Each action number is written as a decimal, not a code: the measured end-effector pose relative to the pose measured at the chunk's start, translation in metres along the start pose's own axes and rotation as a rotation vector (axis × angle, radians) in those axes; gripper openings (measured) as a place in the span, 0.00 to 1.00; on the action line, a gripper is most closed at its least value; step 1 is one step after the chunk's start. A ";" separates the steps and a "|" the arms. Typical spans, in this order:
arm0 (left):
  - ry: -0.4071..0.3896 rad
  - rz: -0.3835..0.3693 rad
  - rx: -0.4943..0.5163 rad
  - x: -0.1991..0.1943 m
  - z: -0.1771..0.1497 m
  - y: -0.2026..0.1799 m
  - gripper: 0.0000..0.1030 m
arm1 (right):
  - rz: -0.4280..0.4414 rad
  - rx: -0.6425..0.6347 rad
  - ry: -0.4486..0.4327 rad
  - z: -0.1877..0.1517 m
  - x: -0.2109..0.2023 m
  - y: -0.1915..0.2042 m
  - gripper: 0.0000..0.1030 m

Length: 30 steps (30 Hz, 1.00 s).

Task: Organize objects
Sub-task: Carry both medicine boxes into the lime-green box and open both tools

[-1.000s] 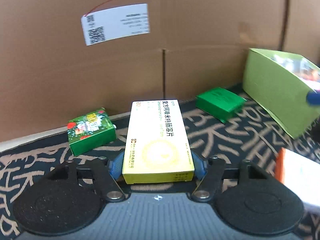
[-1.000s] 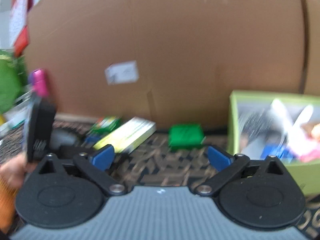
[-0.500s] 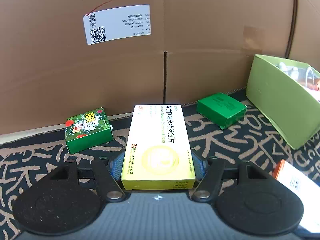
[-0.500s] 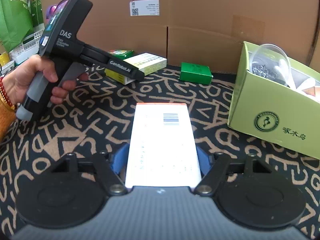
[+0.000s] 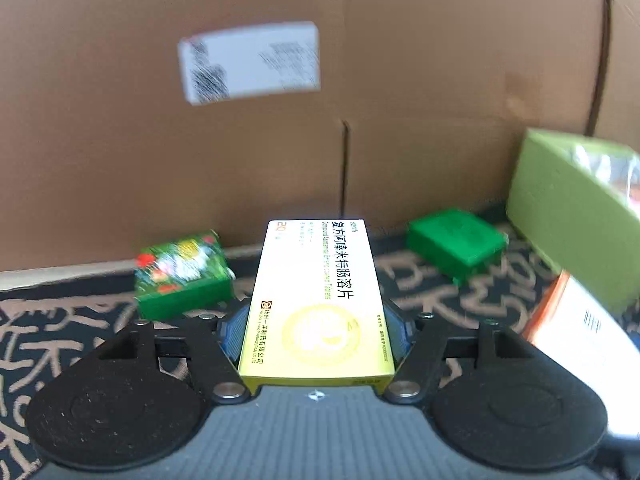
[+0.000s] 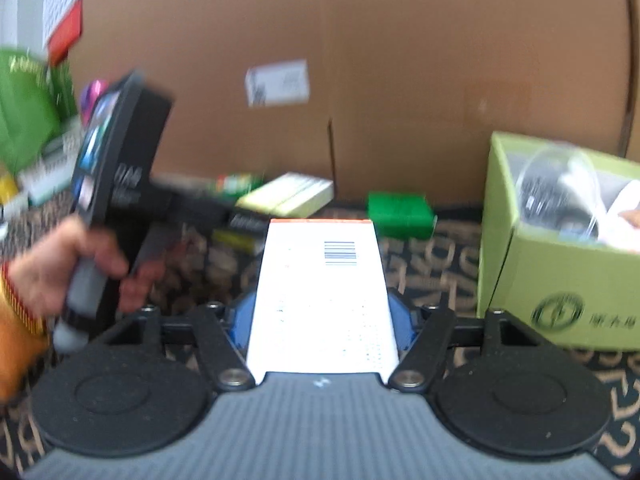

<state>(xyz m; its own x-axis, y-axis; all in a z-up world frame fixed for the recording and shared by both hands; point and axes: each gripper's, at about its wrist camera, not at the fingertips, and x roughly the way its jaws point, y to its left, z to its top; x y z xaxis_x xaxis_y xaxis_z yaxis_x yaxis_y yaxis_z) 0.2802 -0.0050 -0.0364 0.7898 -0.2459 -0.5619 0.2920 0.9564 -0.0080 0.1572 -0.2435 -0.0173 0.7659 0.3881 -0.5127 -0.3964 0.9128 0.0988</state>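
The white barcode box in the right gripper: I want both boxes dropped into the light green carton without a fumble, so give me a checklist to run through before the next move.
1. White barcode box between right gripper pads: ok, jaws closing on it.
2. Yellow medicine box clamped in left gripper: ok.
3. Light green carton open on top: ok.
4. Room left inside it: cannot tell; clear plastic and white items already fill it.
5. Dark green box clear of the path: ok, sits beside the carton.
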 end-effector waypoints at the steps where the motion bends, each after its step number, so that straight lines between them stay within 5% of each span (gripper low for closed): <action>1: -0.018 -0.005 -0.017 -0.005 0.003 0.003 0.67 | 0.006 0.016 -0.036 0.006 -0.005 -0.003 0.64; 6: -0.119 -0.026 -0.122 -0.038 0.022 0.015 0.67 | -0.074 0.042 -0.215 0.038 -0.035 -0.020 0.64; 11: -0.216 -0.072 -0.144 -0.071 0.032 0.000 0.67 | -0.372 0.034 -0.348 0.053 -0.057 -0.051 0.64; 16: -0.267 -0.195 -0.125 -0.091 0.039 -0.041 0.67 | -0.647 0.124 -0.343 0.042 -0.062 -0.111 0.64; 22: -0.256 -0.352 -0.077 -0.084 0.060 -0.116 0.67 | -0.785 0.146 -0.356 0.028 -0.057 -0.152 0.64; 24: -0.250 -0.387 -0.060 -0.073 0.068 -0.134 0.67 | -0.808 0.107 -0.303 0.022 -0.045 -0.157 0.90; 27: -0.244 -0.435 -0.042 -0.065 0.077 -0.166 0.67 | -0.856 0.080 -0.301 0.016 -0.044 -0.151 0.91; 30: -0.242 -0.439 -0.017 -0.058 0.082 -0.190 0.67 | -0.936 0.145 -0.390 0.011 -0.066 -0.148 0.98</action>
<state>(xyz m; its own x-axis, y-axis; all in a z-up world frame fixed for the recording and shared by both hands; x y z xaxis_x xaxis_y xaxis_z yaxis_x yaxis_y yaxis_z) 0.2232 -0.1850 0.0660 0.6976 -0.6530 -0.2949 0.6174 0.7567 -0.2151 0.1709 -0.4028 0.0111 0.8583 -0.4973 -0.1263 0.4905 0.8675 -0.0827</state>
